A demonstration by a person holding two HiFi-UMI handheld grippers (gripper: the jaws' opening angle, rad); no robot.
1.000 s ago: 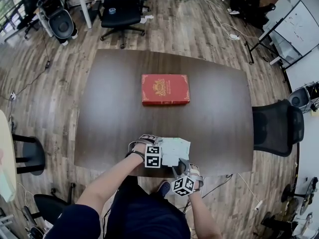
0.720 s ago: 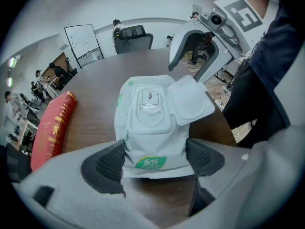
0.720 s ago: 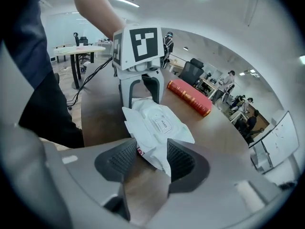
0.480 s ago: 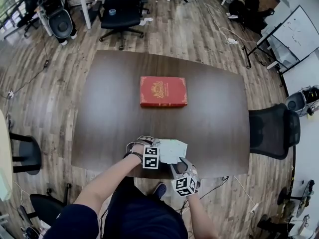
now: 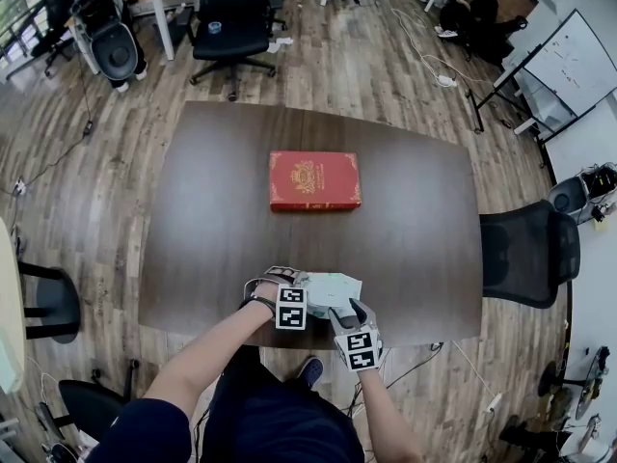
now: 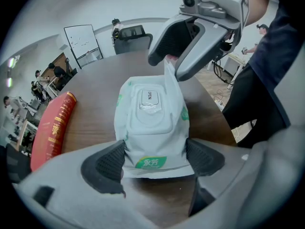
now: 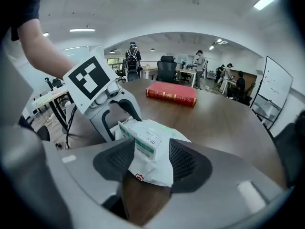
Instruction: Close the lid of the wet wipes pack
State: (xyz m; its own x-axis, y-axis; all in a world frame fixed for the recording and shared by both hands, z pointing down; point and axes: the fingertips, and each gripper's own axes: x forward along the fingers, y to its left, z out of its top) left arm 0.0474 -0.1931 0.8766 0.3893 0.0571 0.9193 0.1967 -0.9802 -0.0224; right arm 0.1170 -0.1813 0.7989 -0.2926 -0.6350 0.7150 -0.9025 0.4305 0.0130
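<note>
Clamping wet wipes pack [image 5: 334, 287] at 6 o'clock edge of table [image 5: 415, 220], I am pressing left gripper [image 6: 155, 160] pads on its sides; right gripper [image 7: 151, 157] jaws, just opening, are loosely bracketing raised lid flap [image 6: 167, 71].

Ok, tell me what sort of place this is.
Probably an open-plan office or lab: a big dark table with office chairs near it, a whiteboard on a stand, and people working farther back.
</note>
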